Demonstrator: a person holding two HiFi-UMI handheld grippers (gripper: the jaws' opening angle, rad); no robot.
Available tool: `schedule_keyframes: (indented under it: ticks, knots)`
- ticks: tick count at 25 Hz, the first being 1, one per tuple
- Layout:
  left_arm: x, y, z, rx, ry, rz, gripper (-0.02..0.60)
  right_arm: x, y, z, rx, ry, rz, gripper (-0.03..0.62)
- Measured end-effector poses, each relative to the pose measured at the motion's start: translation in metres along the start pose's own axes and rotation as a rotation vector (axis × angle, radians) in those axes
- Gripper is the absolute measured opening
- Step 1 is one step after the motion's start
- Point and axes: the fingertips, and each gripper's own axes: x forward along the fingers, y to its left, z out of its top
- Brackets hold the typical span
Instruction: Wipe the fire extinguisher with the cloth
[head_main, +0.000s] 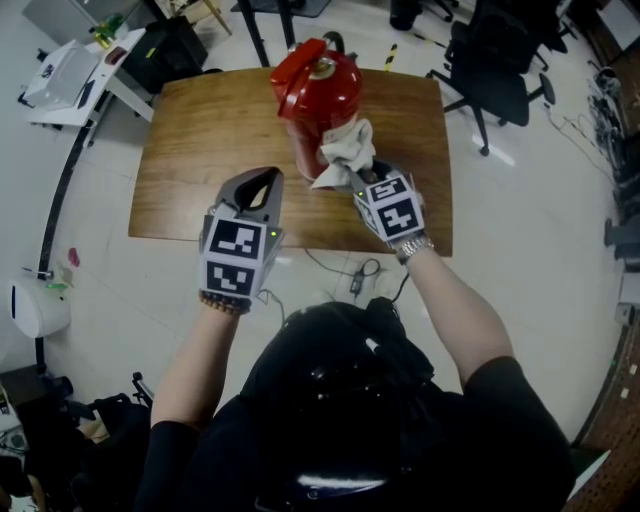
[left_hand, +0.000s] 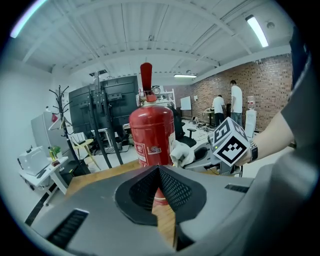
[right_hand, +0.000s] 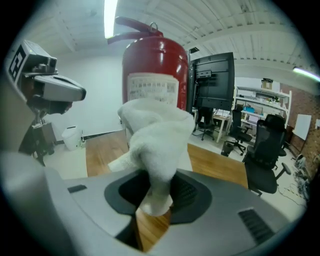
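We see the fire extinguisher (head_main: 318, 95) upright on the counter (head_main: 200, 150). Our right tongs (head_main: 357, 178) pinch the white cloth (head_main: 345, 150), seemingly pressed to its red side. Our left tongs (head_main: 262, 182) hover nearby, jaws together, holding nothing.

The cloth (right_hand: 155, 135) is covering the lower front of the extinguisher (right_hand: 167, 57), and print on its label (right_hand: 150, 89) is blurring beyond reading. The left gripper (left_hand: 158, 166) is hiding what seems to be the extinguisher's base.
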Motion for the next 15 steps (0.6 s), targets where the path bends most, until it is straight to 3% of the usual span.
schedule_keyframes:
  ticks: [15]
  knots:
    - [0.012,0.003,-0.022,0.026,0.070,-0.011,-0.002,0.053,0.000,-0.059,0.050,0.094,-0.006,0.126]
